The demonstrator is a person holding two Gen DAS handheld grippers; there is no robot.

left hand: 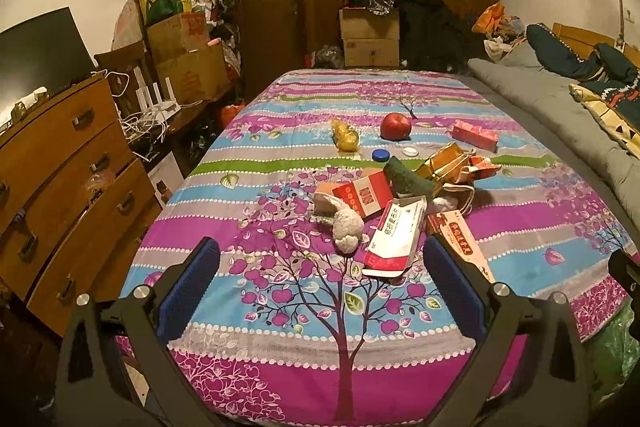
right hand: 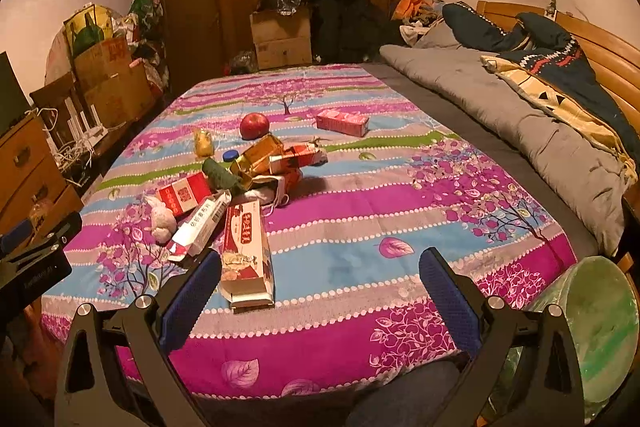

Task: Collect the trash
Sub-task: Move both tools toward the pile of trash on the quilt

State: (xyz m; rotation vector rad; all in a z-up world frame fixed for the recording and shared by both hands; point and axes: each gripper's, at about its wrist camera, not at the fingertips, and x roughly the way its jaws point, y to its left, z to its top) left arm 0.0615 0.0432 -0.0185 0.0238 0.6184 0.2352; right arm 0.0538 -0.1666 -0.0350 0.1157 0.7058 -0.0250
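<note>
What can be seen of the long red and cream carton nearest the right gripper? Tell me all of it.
The long carton is a flat cardboard box, red and cream with printed characters and a picture. It lies flat on the bedspread, lengthwise toward the camera, its near end flap open. It looks empty. Its far end sits beside the white and red box. The right gripper hangs open just short of it, not touching.

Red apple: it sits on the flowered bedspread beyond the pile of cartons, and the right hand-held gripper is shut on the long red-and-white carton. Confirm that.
One thing is wrong. The right hand-held gripper is open and empty; the right wrist view shows the long red-and-white carton lying on the flowered bedspread beside its left finger. The round red apple does sit beyond the pile of cartons.
</note>
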